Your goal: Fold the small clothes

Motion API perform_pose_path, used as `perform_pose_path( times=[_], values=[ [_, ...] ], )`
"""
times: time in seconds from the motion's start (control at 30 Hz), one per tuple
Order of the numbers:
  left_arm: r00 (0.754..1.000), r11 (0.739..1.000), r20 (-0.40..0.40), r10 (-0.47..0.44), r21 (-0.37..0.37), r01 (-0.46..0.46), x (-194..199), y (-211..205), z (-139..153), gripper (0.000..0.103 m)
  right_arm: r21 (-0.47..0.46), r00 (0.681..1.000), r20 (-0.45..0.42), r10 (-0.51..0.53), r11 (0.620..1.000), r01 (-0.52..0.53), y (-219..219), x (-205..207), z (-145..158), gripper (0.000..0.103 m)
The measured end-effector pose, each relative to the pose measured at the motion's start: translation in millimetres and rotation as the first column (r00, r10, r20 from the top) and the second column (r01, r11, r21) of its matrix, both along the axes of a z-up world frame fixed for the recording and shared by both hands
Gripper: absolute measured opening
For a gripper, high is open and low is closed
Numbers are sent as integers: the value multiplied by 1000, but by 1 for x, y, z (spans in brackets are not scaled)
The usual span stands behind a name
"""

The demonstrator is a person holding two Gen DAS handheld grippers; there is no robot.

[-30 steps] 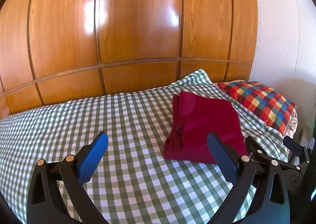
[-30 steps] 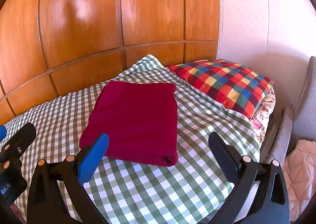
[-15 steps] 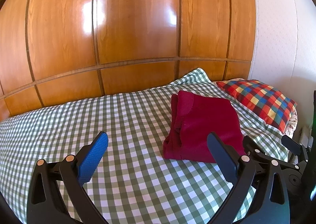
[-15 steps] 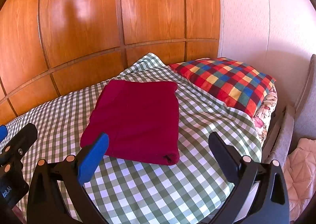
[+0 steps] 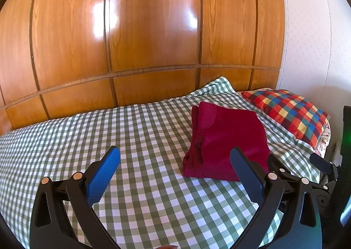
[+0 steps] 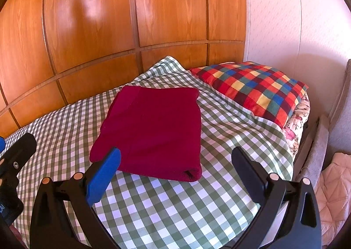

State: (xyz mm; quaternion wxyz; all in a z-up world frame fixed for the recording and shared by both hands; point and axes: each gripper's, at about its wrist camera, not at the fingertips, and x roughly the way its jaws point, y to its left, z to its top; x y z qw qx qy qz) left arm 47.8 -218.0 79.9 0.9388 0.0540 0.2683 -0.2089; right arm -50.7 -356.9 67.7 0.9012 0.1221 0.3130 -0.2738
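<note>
Right wrist: garment (image 6: pixel 153 130) beyond open claw (image 6: pixel 175 161).

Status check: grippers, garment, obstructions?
Left hand-held gripper open, empty. Right hand-held gripper open, empty. Red garment folded on checked bedspread. Nothing blocking.

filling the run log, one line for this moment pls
garment: red garment folded on checked bedspread | left gripper: open, empty | right gripper: open, empty | contact: none

Both pictures are bright and sharp. White shiny spots of glare sit on the wooden wall (image 5: pixel 153 29), with a softer one in the right view. Straight lines bend like a ball near the edges, and the corners go black. Shadows are soft.
</note>
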Motion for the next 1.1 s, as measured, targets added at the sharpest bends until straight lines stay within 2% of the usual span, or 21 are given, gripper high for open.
perform_pose_path(
  times=[1.1],
  values=[
    [1000, 1000, 12, 6, -1, -6, -2, 3, 6, 99, 13, 1000, -4, 5, 1000, -5, 2, 2, -5, 101]
  ],
)
